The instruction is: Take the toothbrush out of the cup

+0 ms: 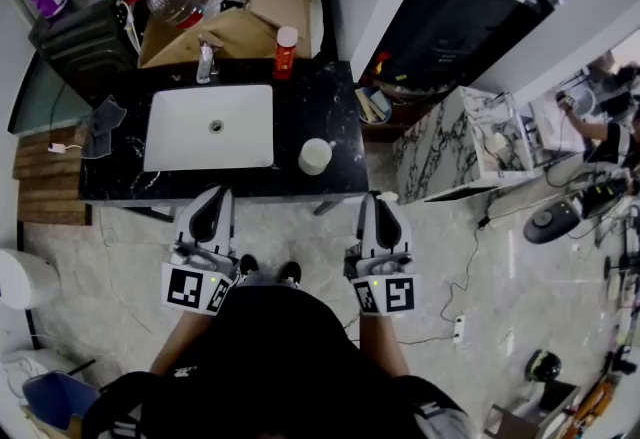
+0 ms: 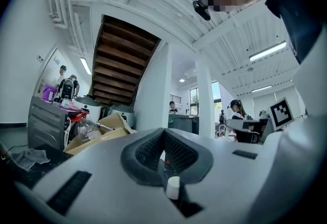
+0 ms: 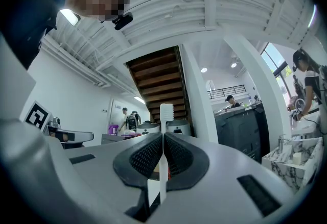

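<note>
right tongs (image 3: 162, 135) pinch a toothbrush (image 3: 166, 112) shown only in their view; left tongs (image 2: 164, 132) closed.

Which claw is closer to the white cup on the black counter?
Right. The right claw, shut on a toothbrush, is just right of the cup, short of the counter; the left claw is farther off, in front of the sink.

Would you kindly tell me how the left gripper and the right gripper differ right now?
The right gripper is shut on a white toothbrush, head up; the left gripper is shut on nothing. The right gripper is nearer the cup than the left gripper. Both hover beside the counter.
</note>
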{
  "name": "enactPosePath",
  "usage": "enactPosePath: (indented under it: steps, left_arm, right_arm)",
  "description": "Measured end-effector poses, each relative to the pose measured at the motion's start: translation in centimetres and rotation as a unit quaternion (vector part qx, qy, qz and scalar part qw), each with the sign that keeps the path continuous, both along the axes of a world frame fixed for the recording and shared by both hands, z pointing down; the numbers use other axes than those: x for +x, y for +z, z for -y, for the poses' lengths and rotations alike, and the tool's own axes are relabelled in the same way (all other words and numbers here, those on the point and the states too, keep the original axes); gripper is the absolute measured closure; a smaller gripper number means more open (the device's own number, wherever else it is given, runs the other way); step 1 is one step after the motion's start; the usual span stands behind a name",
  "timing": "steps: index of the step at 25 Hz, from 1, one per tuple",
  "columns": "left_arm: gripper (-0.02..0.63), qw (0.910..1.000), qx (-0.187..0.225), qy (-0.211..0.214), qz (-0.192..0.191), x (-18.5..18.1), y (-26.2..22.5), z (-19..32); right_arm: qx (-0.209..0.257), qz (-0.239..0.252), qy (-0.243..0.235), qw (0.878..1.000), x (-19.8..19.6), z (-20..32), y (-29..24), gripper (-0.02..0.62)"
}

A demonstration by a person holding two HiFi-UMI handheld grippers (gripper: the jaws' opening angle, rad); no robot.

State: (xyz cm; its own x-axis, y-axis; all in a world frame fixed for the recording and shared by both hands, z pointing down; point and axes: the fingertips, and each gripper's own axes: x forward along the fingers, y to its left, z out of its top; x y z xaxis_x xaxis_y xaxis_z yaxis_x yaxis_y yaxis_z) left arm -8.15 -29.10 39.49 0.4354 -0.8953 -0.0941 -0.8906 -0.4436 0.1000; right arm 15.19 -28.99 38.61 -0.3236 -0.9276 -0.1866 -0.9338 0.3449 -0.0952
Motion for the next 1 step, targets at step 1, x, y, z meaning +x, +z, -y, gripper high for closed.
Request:
enactPosePath:
  steps: [1]
  left_arm:
    - [0.603, 1.0, 0.0, 0.0, 0.0, -0.02, -0.01, -0.07]
  right_arm:
    - [0.0, 0.0, 0.0, 1.0, -0.04, -0.06, -0.01, 0.566]
